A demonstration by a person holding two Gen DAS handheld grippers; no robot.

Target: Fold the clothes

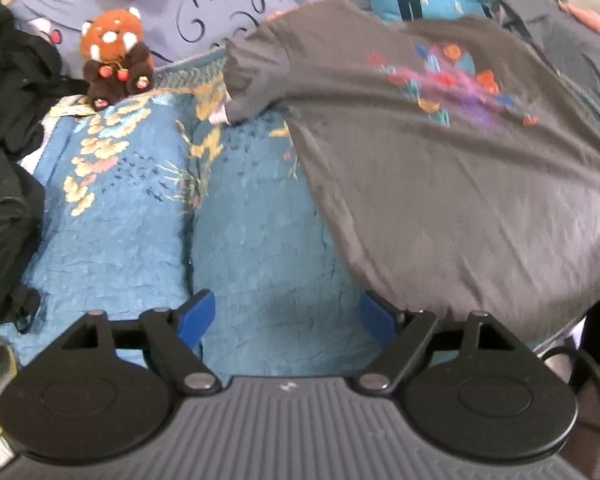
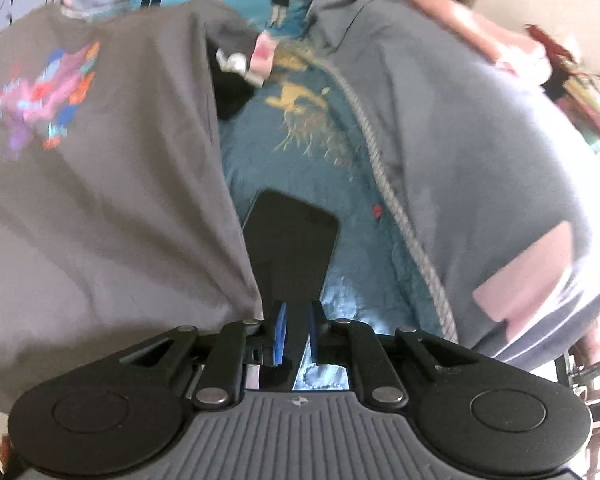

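Here the left gripper (image 1: pixel 286 316) hangs over the blue quilt (image 1: pixel 240 220) with its jaws spread wide and nothing between them; the near left edge of the grey T-shirt (image 1: pixel 440 184) lies just beside its right finger. The shirt is spread print-up across the quilt, one sleeve (image 1: pixel 252 84) bunched toward the pillows. It looks thin, limp and light, so it should drape and crease wherever it is lifted, and a single-layer pinch could slide off. The hem corner or the side seam near that finger seems the surest hold. Further right, the right gripper (image 2: pixel 296 334) has its jaws nearly pressed together with only a narrow gap, and no cloth is visibly pinched; the shirt's right edge (image 2: pixel 240 272) lies just beside its left finger. A dark phone (image 2: pixel 292 236) lies ahead on the quilt, close to that edge, with a blue-grey garment (image 2: pixel 460 152) beyond it.
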